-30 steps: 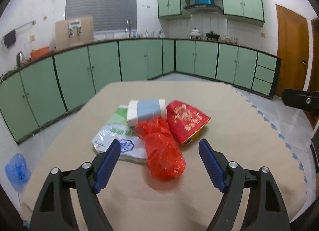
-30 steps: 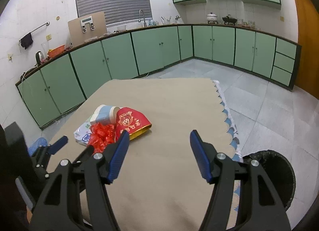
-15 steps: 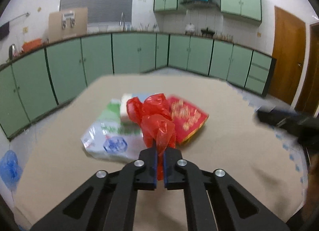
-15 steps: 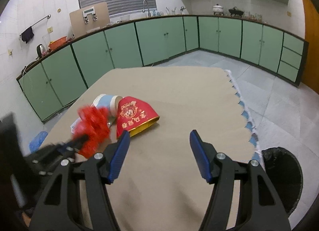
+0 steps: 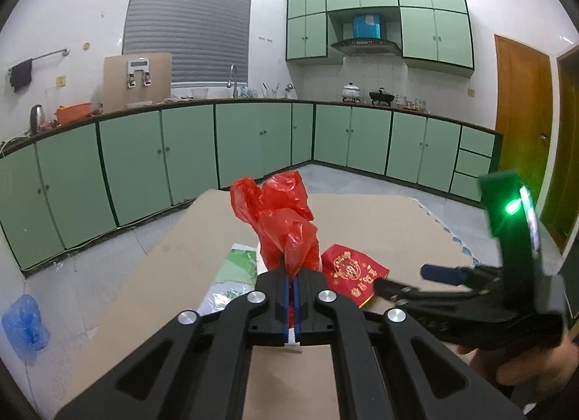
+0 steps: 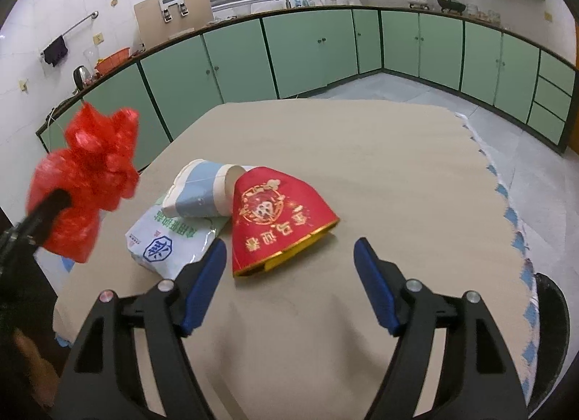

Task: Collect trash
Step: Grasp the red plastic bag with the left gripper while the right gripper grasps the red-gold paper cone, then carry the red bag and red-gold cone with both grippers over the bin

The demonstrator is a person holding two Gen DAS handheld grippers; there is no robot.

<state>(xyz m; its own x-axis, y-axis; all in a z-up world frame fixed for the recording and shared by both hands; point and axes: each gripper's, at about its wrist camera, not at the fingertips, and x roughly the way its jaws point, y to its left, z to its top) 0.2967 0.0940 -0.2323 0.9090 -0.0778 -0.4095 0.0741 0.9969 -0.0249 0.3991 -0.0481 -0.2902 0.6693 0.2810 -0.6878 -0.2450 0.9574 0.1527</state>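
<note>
Red plastic bag (image 5: pixel 286 224) is pinched in the left claw (image 5: pixel 292 282), whose jaws are pressed together on a fold of it; the bag is lifted clear of the tabletop (image 6: pixel 362 166), hanging crumpled above the pile. Right claw (image 6: pixel 289 275) is spread and opening wider, nothing between its pads, hovering just short of the red paper pouch (image 6: pixel 282 221) with gold print.

On the tabletop: pouch lying flat, a flattened blue-and-white paper cup (image 6: pixel 202 192) touching its left edge, a white printed plastic packet (image 6: pixel 173 242) under the cup. Black bin (image 6: pixel 550 315) shows at the right edge of the right wrist view, on the floor beside the tabletop.

Step in hand, as I judge it: first piece of trash picked, second pick being lined up. Next move likely calls for the right claw to drop down over the near edge of the pouch and close. The pouch is flat and thin, so the pads need to go low or they may slide over it. The bag then has to travel across to the bin on the right; being loose film, it could slip.
</note>
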